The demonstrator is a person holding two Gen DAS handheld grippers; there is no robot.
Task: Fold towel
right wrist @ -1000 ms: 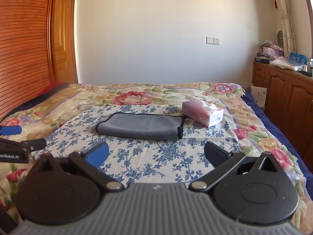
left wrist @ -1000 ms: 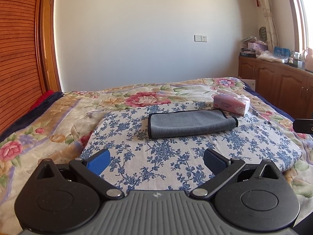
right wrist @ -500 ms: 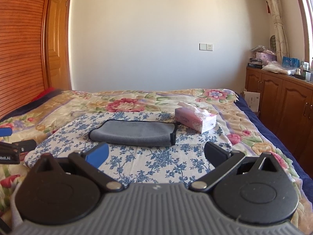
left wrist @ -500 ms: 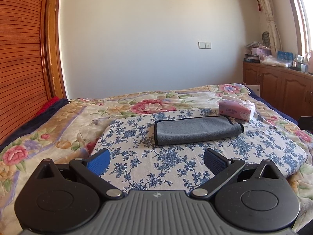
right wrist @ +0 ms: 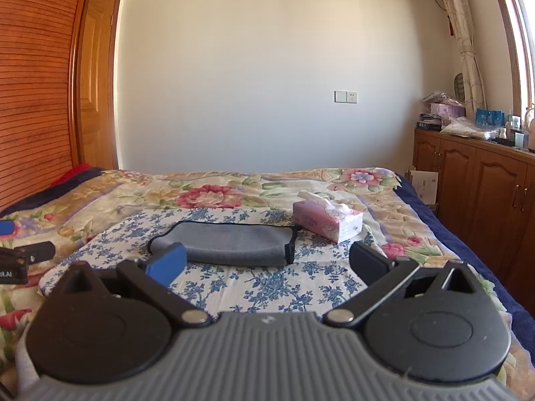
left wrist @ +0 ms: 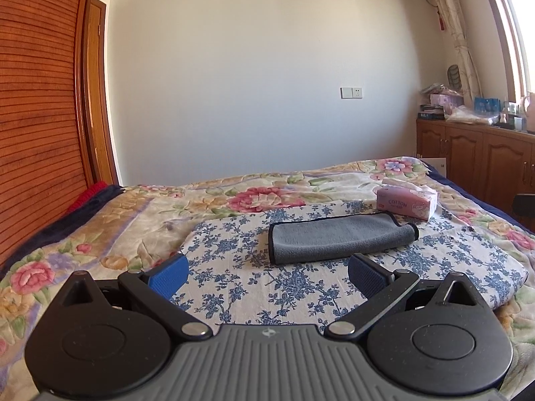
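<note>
Grey microfibre towel with black piping lies folded on a blue-and-white floral sheet spread over a flowered bedspread, a pink tissue box just beyond its right end. Both handheld grippers hover short of the cloth, touching nothing: the left gripper with blue-padded fingers spread wide, the right gripper likewise held apart and empty. Wooden cabinets line the wall to the right.
</note>
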